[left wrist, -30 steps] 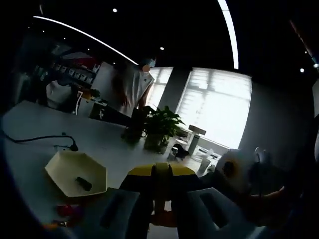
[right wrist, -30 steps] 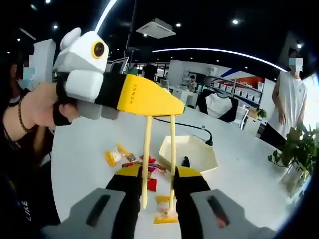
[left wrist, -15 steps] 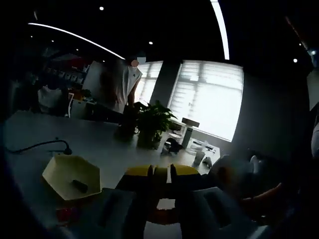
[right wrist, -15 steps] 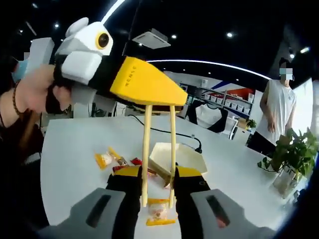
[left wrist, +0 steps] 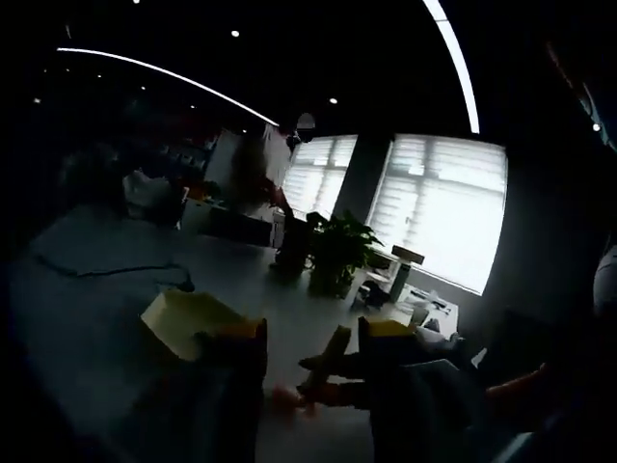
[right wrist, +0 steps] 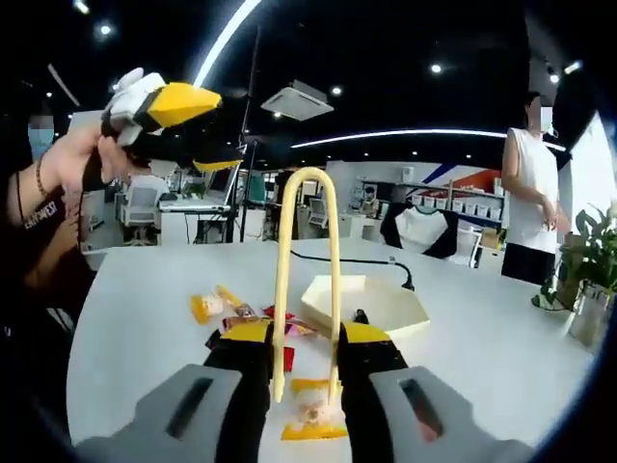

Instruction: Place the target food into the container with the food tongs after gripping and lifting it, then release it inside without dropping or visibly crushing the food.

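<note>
1 pair of food tongs point(right wrist: 307, 289) clamped upright in the right tool point(right wrist: 307, 381); 1 container point(right wrist: 371, 307) on the counter point(right wrist: 482, 338). Left tool point(right wrist: 164, 111) spread, empty.

A white bench point(right wrist: 501, 333) spreads across the right gripper view, with a black cable point(right wrist: 359, 260) trailing over its far part. Beyond it a person in a white sleeveless top point(right wrist: 532, 183) stands at the right, near a potted plant point(right wrist: 596, 280) on the bench edge. Farther back are shelves with boxes point(right wrist: 453, 204), a desk with a monitor point(right wrist: 198, 198), a ceiling vent point(right wrist: 301, 99) and curved light strips point(right wrist: 405, 135). The left gripper view is dim: a leafy potted plant point(left wrist: 339, 253) stands on the bench point(left wrist: 87, 318) before bright blinded windows point(left wrist: 445, 207), and a dark cable point(left wrist: 116, 272) lies to the left. A figure, probably a person point(left wrist: 265, 178), stands behind, too murky to make out.
</note>
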A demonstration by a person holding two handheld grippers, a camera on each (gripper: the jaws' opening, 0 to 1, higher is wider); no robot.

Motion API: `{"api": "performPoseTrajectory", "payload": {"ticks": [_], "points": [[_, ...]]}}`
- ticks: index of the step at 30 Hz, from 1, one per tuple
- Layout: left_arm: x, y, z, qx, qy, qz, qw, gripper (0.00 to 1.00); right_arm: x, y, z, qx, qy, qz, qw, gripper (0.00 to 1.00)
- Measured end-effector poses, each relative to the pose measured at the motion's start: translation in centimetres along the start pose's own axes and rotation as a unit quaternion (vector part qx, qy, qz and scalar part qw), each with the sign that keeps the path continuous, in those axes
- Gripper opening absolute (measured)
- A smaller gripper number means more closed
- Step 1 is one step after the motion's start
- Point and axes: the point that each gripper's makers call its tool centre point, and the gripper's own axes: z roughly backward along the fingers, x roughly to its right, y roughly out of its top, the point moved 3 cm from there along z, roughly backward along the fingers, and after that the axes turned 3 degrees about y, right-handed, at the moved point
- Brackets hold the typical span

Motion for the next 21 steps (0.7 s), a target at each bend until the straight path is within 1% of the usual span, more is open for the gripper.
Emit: {"api": "performPoseTrajectory", "payload": {"ticks": [1, 2, 3, 5, 7, 10, 11, 13, 14, 16, 18, 20, 21], "points": [[-0.4, -0.4, 0.5, -0.001, 0.005, 0.013, 0.9999, 0.39, 0.1, 0.1, 0.0, 0.013, 0.006, 0.006, 0.9999, 0.23], [-0.6, -0.7, 0.8, -0.003, 0.008, 0.017, 0.9998, 0.39, -0.1, 0.0, -0.3, 0.017, 0.025, 0.004, 0.9995, 0.23], [-0.9, -1.1, 1.2, -0.006, 0.014, 0.022, 0.9997, 0.39, -0.2, -0.2, -0.4, 0.011, 0.028, -0.001, 0.9996, 0.23], [-1.3, -1.7, 1.7, -0.010, 0.025, 0.026, 0.9993, 0.38, -0.2, -0.5, -0.7, 0.010, 0.030, 0.010, 0.9995, 0.23], [-1.5, -2.1, 2.0, -0.016, 0.032, 0.029, 0.9990, 0.38, 0.0, -0.9, -0.8, 0.008, 0.030, 0.001, 0.9995, 0.23], [-1.6, -2.6, 2.4, -0.021, 0.035, 0.035, 0.9986, 0.37, 0.2, -1.1, -0.8, 0.009, 0.030, 0.008, 0.9995, 0.23], [-1.6, -2.6, 2.5, -0.021, 0.036, 0.035, 0.9985, 0.36, 0.1, -1.1, -0.8, 0.013, 0.034, 0.006, 0.9993, 0.23], [-1.6, -2.7, 2.6, -0.024, 0.038, 0.035, 0.9984, 0.36, 0.0, -1.2, -0.8, 0.014, 0.038, 0.020, 0.9990, 0.24], [-1.6, -2.8, 2.6, -0.025, 0.038, 0.036, 0.9983, 0.36, 0.0, -1.3, -0.9, 0.009, 0.038, 0.015, 0.9991, 0.24], [-1.6, -2.8, 2.7, -0.026, 0.038, 0.036, 0.9983, 0.36, 0.0, -1.5, -0.8, 0.014, 0.041, 0.011, 0.9990, 0.24], [-1.6, -2.8, 2.7, -0.027, 0.039, 0.035, 0.9983, 0.35, 0.1, -1.6, -0.8, 0.017, 0.042, 0.012, 0.9989, 0.24], [-1.6, -2.8, 2.7, -0.029, 0.039, 0.035, 0.9982, 0.35, 0.2, -2.0, -0.8, 0.009, 0.044, 0.015, 0.9989, 0.24], [-1.5, -2.8, 2.7, -0.029, 0.039, 0.035, 0.9982, 0.35, 0.3, -2.1, -0.8, 0.012, 0.044, 0.018, 0.9988, 0.24]]}}
